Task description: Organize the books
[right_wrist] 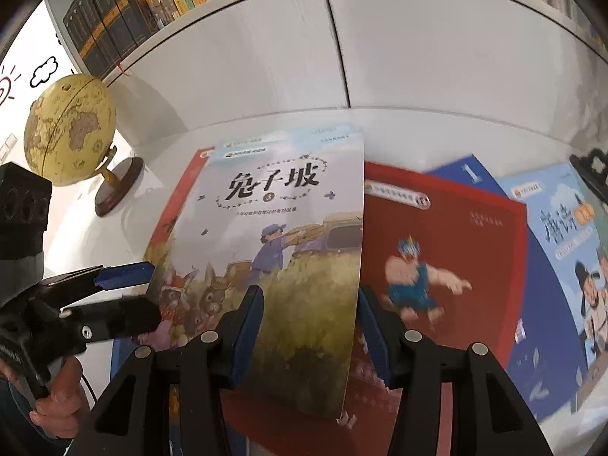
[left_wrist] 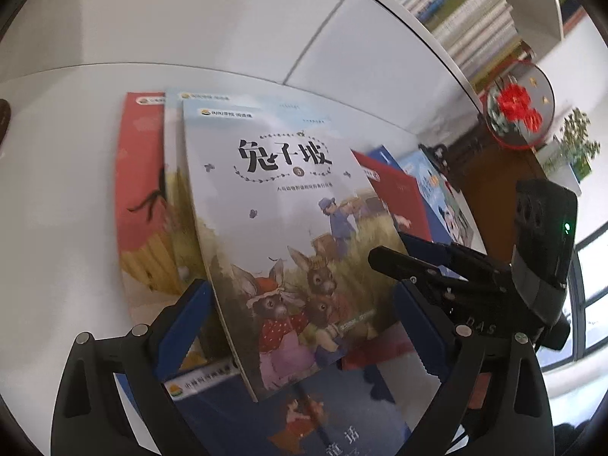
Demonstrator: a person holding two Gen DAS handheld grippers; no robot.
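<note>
A pale book with rabbits on its cover (left_wrist: 288, 228) (right_wrist: 288, 247) lies askew on top of a light-blue book (left_wrist: 173, 144) and a red-orange book (left_wrist: 140, 190) on the white surface (left_wrist: 57, 190). My left gripper (left_wrist: 302, 288) (right_wrist: 154, 290) is open wide at the rabbit book's left edge, and the book's lower part shows between its fingers. The right gripper (right_wrist: 309, 292) (left_wrist: 391, 247) straddles the right edge, one finger over the cover and the other beside the edge. I see no pad pinching the book. A dark blue book (left_wrist: 304, 418) lies underneath.
To the right lie a red book with a running figure (right_wrist: 437, 247), a blue book (right_wrist: 467, 171) and a light-blue book (right_wrist: 562, 247). A globe (right_wrist: 68, 129) stands at the left. Filled shelves (right_wrist: 152, 0) sit above white cabinet doors. A red flower ornament (left_wrist: 520, 106) stands far right.
</note>
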